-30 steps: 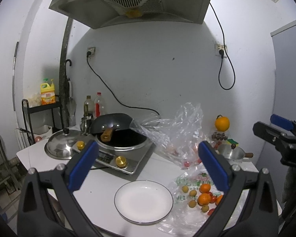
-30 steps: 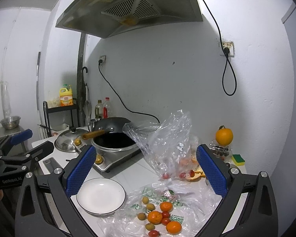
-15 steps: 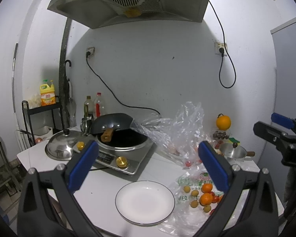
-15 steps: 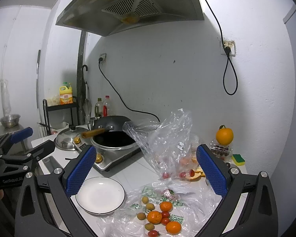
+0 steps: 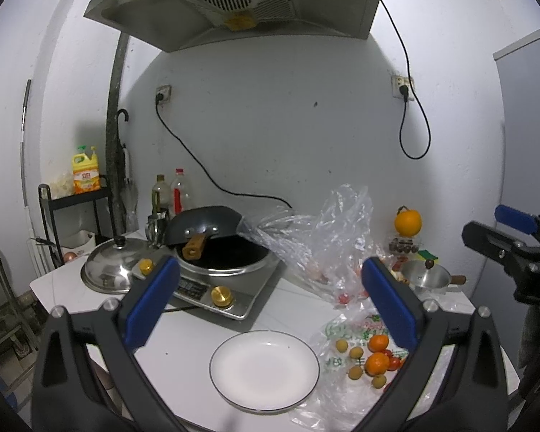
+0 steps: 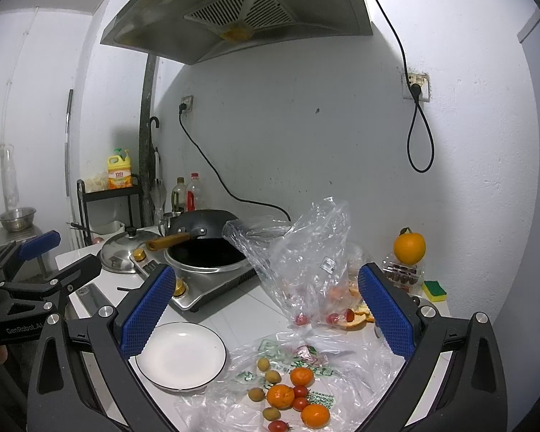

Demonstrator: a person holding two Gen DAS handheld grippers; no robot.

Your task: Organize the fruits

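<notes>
Left gripper spread wide and empty above a white plate, right gripper likewise spread and empty, tangerines, longans and cherry tomatoes lying on a flattened plastic bag at the plate's 4 o'clock, wok at 12 o'clock.

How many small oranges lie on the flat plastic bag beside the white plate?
3 in the right wrist view: one farthest back, one in the middle, one nearest the camera. The crumpled plastic may hide others.
</notes>
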